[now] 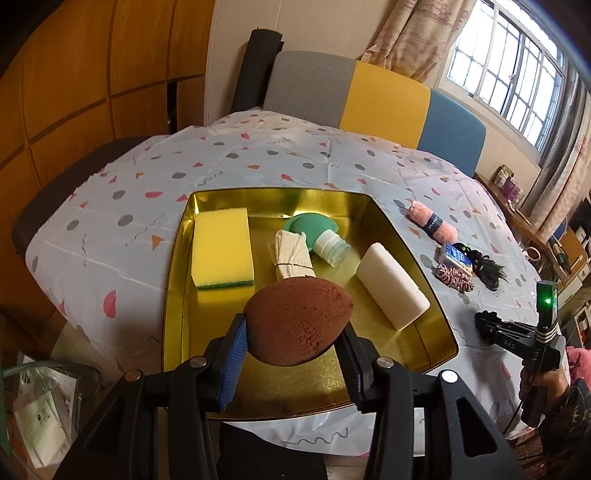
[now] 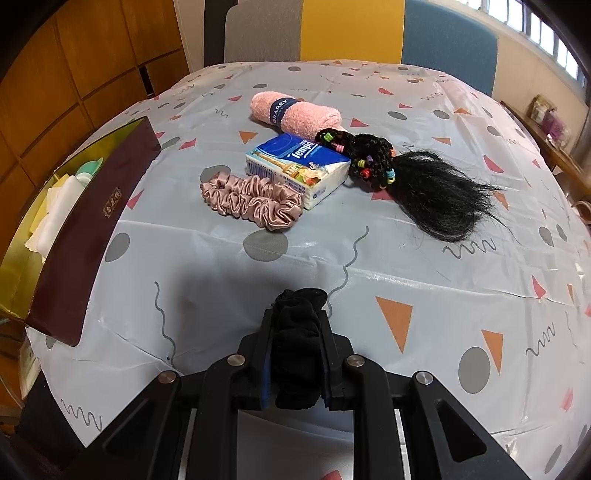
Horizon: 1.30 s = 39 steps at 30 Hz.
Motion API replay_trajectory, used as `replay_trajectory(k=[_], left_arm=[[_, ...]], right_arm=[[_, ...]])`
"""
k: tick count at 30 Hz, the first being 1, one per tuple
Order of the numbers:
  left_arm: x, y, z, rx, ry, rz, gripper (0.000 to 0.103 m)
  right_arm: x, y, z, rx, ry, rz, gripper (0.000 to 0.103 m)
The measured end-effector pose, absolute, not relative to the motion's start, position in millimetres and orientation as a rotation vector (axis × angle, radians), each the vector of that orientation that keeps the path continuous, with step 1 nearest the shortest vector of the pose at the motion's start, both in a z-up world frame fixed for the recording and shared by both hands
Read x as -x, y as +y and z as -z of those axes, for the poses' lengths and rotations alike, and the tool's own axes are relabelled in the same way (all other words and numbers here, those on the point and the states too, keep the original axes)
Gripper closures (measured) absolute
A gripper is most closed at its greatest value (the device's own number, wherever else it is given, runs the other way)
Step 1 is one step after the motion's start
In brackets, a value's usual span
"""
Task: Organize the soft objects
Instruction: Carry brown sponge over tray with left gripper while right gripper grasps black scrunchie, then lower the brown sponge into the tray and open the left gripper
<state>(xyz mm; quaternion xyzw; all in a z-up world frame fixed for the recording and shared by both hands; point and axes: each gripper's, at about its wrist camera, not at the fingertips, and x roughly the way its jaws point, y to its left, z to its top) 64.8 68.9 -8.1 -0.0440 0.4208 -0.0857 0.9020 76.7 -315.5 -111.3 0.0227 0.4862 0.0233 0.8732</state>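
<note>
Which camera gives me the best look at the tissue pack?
The right wrist view. The tissue pack lies near centre there, large, its blue printed top readable, with the pink scrunchie in front of it. In the left wrist view it is only a small blue patch near the right side.

We are in a home, a lived-in dining or living room. Our desk (image 1: 155,177) wears a plastic cloth printed with dots and triangles, and an upholstered chair (image 1: 369,96) in grey, yellow and blue stands behind it. Patterned curtains (image 1: 413,33) frame a barred window (image 1: 509,70), wood-panelled cabinets (image 1: 92,74) line the wall, and a cluttered side shelf (image 1: 517,199) holds household boxes.
</note>
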Motion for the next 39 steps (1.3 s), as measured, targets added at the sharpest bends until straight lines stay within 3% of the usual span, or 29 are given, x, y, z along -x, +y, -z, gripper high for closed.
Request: replay_trajectory(k=[27,39], left_arm=[[-107.3,29.3,33.1,0.224,1.022,0.342,0.056],[-169.4,5.9,62.8,0.177,1.100,0.295,0.048]], right_arm=[[-73.3,-315.0,111.9,-0.052,0.995,-0.051,0.083],[-74.6,-315.0,112.5,-0.053,0.997,-0.051,0.083]])
